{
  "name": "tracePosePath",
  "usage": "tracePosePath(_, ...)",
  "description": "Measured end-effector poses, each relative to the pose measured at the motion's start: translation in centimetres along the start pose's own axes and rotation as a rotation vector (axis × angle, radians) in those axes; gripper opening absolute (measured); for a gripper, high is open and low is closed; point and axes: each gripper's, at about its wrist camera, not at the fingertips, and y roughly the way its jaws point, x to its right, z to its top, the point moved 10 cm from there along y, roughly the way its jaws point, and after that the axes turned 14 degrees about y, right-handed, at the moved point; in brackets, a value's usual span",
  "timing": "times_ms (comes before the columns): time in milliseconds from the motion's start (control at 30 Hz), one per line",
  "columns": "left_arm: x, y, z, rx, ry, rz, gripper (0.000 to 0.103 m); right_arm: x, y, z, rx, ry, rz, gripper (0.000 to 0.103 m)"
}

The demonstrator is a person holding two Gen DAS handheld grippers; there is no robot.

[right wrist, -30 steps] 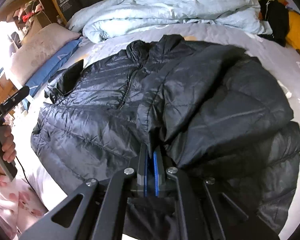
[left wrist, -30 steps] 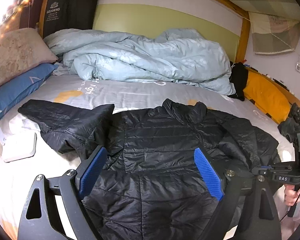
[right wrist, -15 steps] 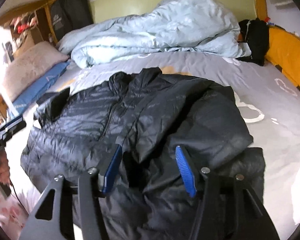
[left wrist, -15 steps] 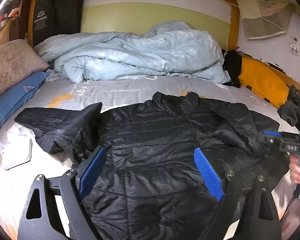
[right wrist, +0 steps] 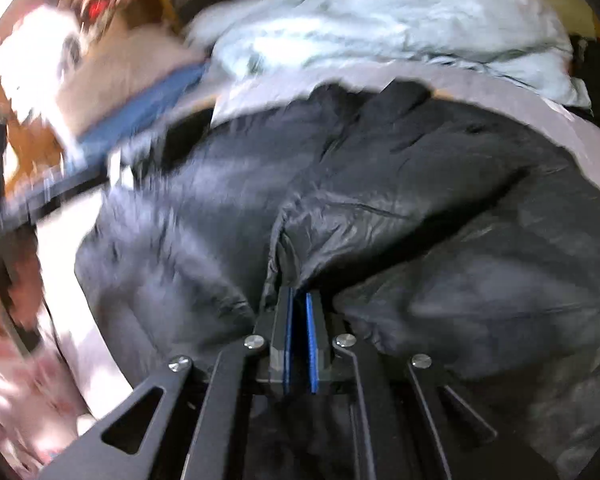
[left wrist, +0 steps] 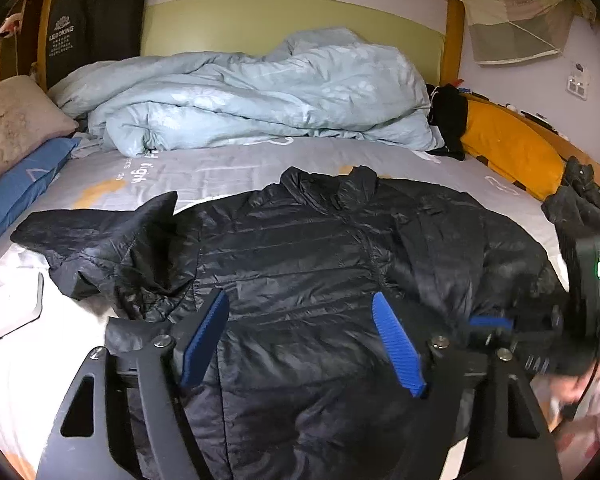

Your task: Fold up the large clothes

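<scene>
Jacket [left wrist: 300, 264] flat on bed; duvet [left wrist: 260, 92] behind. Left fingers [left wrist: 398, 346] closing, nothing pinched; right fingers [right wrist: 314, 344] pinch jacket fold.

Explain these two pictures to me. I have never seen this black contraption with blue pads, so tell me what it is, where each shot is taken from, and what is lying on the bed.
There is no robot here. A person holds a hand tool in each hand, each ending in a two-fingered claw with blue pads, and a wide-angle camera on each tool looks out along its fingers.

The sharp picture comes from the left claw. Its jaws stand apart and are closing, with nothing pinched between them. Below it a black puffer jacket lies spread on the grey bedsheet. One sleeve sticks out sideways; the other is already folded over the front. A crumpled pale blue duvet lies behind.

The blurred picture comes from the right claw. Its pads are shut, apparently pinching a fold of the jacket.
</scene>
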Motion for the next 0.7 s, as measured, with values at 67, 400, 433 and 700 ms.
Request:
tracePosePath(67, 0.2, 0.2, -0.3, -0.010, 0.002, -0.007, 0.070, -0.8, 0.2, -0.8, -0.011, -0.028, -0.011, 0.008)
tracePosePath(400, 4.0, 1.0, -1.0, -0.057, -0.024, -0.178, 0.070, 3.9, -4.0, 2.6, 0.081, 0.183, -0.120, 0.045)
tracePosePath(433, 5.1, 0.9, -0.6, -0.050, -0.009, -0.210, 0.070, 5.9, -4.9, 3.2, 0.117, 0.218, -0.218, 0.053)
tracePosePath(700, 11.1, 4.8, 4.1, -0.104, 0.051, -0.256, 0.073, 15.2, -8.9, 4.8, 0.170, 0.499, -0.338, 0.056)
